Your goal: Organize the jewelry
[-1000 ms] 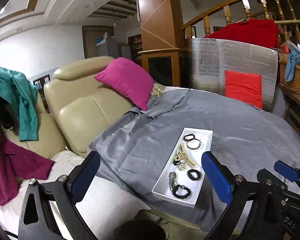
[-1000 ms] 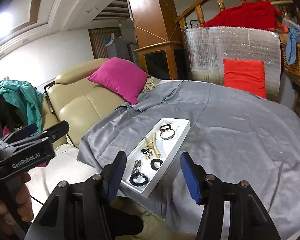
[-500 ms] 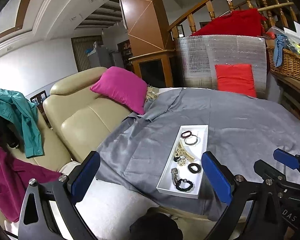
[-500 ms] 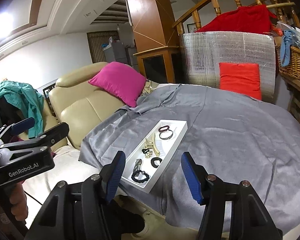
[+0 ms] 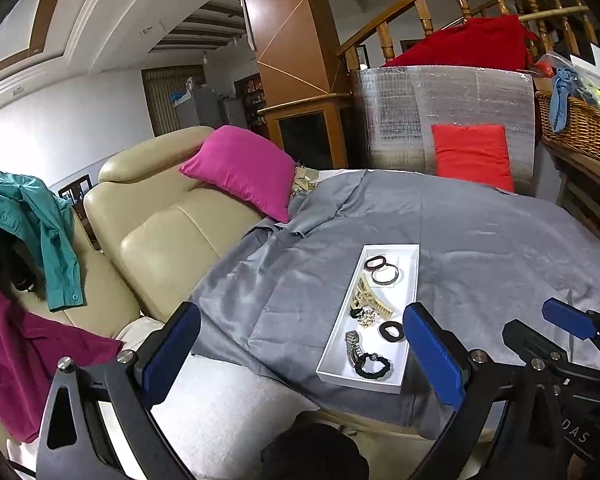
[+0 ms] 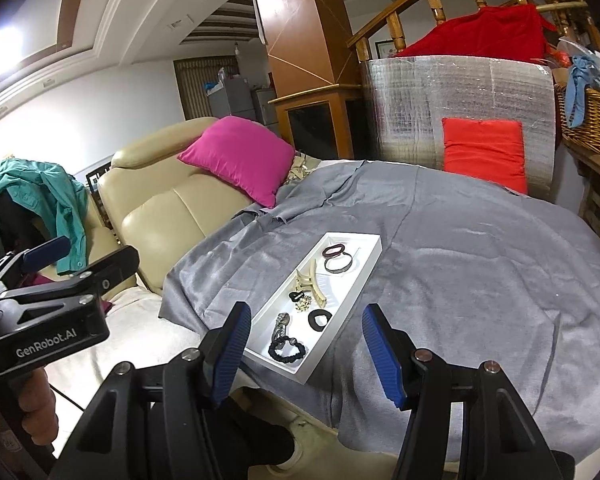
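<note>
A white rectangular tray (image 5: 411,280) (image 6: 366,268) lies on a grey sheet (image 5: 480,240) near its front edge. In it are two bangles (image 5: 382,270) at the far end, a cream hair claw (image 5: 366,298), a small sparkly piece (image 5: 366,317), a black ring (image 5: 392,330), a silver watch (image 5: 353,345) and a black beaded bracelet (image 5: 374,366) at the near end. My left gripper (image 5: 300,356) is open and empty, short of the tray. My right gripper (image 6: 310,350) is open and empty, with the tray's near end between its fingers in view.
A beige leather sofa (image 5: 168,232) with a pink cushion (image 5: 240,170) stands left of the sheet. A red cushion (image 5: 474,156) leans on a silver foil panel (image 5: 460,92) behind. A wicker basket (image 5: 572,120) sits at far right. Clothes (image 5: 40,216) hang at left.
Both grippers have drawn back and risen a little, so the tray looks smaller and farther away. Both stay open. Nothing in the tray has moved.
</note>
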A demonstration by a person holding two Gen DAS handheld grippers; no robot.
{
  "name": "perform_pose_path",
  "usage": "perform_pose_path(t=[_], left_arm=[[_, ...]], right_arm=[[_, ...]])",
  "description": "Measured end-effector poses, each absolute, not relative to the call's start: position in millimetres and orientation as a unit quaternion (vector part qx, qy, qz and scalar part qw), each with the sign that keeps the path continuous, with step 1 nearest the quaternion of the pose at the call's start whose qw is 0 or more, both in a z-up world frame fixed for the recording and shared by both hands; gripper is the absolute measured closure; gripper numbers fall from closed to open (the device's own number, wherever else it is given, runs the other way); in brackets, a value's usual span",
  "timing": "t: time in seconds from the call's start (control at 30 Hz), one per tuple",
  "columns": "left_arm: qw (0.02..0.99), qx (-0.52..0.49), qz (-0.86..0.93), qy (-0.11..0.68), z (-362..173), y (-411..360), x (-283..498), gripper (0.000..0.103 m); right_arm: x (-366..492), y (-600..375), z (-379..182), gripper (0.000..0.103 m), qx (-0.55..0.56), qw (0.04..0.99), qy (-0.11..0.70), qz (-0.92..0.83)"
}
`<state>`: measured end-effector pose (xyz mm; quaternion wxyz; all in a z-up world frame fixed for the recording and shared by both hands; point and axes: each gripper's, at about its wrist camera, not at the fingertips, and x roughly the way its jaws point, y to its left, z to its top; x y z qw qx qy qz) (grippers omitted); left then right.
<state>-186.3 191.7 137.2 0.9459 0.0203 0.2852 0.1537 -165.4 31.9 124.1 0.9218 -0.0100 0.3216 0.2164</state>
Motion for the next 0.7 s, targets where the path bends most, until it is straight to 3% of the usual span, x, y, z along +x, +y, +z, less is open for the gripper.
perform_pose_path(t=[0.7], left_arm=[[0.945, 0.013, 0.159, 0.286, 136, 208, -187, 0.002]], right_arm=[[-162, 41, 127, 0.041, -0.012, 0.923, 0.316, 0.219]])
